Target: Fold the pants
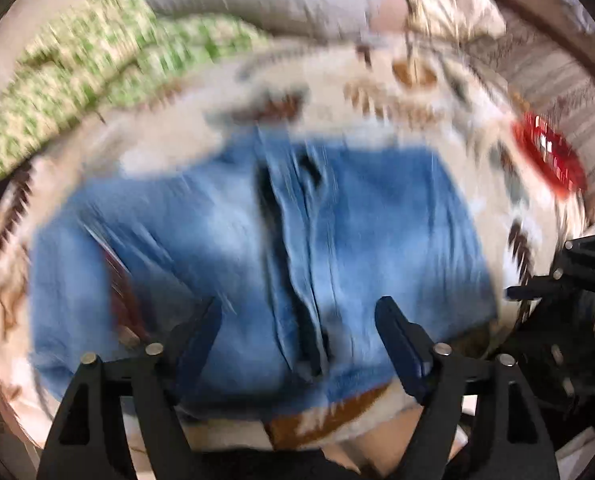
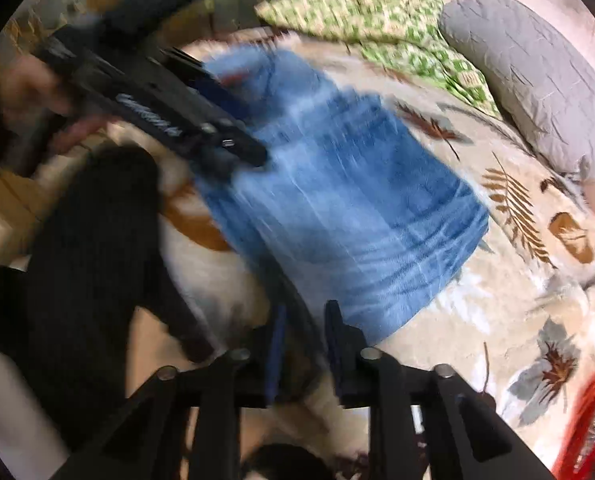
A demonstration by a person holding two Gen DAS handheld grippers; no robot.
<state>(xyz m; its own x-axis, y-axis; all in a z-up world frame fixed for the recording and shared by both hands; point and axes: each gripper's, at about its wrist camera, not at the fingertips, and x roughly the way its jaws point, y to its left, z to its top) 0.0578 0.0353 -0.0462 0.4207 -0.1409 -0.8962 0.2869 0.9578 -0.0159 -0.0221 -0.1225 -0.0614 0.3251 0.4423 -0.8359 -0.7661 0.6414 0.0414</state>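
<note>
While my left gripper [image 1: 297, 344] gapes empty over the jeans [image 1: 257, 248], I should pinch one edge squarely; my right gripper [image 2: 303, 344], narrowly parted, holds nothing.

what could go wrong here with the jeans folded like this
The left gripper hangs open over the folded jeans; if it closes on one layer only, the fold may pull apart. The right gripper is at the jeans' near edge and could drag it. The patterned blanket underneath is soft, so it might get pinched too.
</note>
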